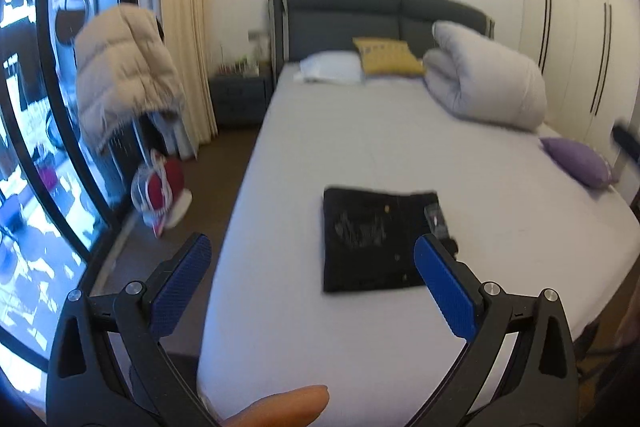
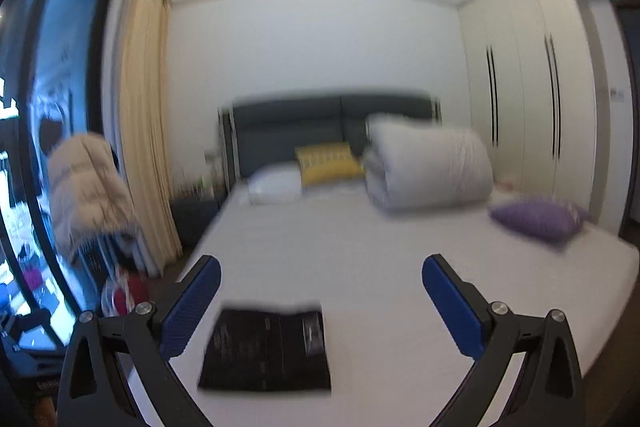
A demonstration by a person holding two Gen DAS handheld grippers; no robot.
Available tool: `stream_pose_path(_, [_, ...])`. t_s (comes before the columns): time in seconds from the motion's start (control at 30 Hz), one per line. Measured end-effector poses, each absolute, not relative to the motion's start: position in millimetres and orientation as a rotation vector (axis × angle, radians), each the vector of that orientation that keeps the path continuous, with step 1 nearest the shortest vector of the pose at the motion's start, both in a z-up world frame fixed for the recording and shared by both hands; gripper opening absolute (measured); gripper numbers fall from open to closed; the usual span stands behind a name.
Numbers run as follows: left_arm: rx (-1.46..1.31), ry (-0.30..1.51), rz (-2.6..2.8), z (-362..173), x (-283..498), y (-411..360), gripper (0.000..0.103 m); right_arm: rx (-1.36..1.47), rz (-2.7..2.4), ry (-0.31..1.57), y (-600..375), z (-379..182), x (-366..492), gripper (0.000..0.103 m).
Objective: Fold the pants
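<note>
pants: black folded pants [image 1: 374, 241] – flat squarish packet on the white bed sheet [image 1: 320, 147], near the foot end of the bed, no tool touching it
left tool: left tool [image 1: 312, 255] released, blue ribbed pads spread wide, nothing between them; held above and short of the bed's near edge, the packet seen in the gap toward the right pad
right tool: right tool [image 2: 320, 273] released, jaws wide, empty; raised over the foot of the bed, packet [image 2: 266, 349] below and between the pads, closer to the left one, well apart from both
finger: fingertip [image 1: 280, 407] of the person at the bottom edge of the left view
bed head: dark grey padded headboard [image 1: 380, 15], white pillow [image 1: 332, 67], yellow patterned cushion [image 1: 388, 55], rolled pale grey duvet [image 1: 484, 83] on the right side
bed edge: purple cushion [image 1: 576, 163] at the right edge of the mattress
left side: beige puffer jacket [image 1: 124, 71] hanging by the dark-framed glass door [image 1: 48, 107], cream curtain [image 1: 184, 27] beside it – red and white bag [image 1: 160, 187] on the floor
right wall: white wardrobe doors [image 2: 520, 87] with black slit handles
blur: right view smeared, small detail on the pants unreadable
</note>
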State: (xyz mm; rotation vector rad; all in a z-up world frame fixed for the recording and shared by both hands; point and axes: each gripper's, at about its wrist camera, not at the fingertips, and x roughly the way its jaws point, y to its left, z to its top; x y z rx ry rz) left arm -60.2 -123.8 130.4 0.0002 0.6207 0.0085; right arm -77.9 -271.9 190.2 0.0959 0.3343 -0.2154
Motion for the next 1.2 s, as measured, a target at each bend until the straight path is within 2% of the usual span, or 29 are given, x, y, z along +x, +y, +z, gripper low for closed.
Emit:
stream_pose_path(0.2, [-0.009,0.713,0.015,84.7,-26.4,-127.4,0.103,0.120,-0.219,0.537,-268.3,140.0,-60.9,0.103])
stream_pose_path(0.47, [0.002,0.743,0.025,42.5,7.8,-133.0,0.103,0.128,-0.220,0.608,-271.1,126.0,-58.3,0.103])
stream_pose_path(1.2, [0.009,0.772,0.032,29.1,5.3,-125.8,0.103,0.084,-0.160,0.702,-257.1,117.1,-49.1,0.103])
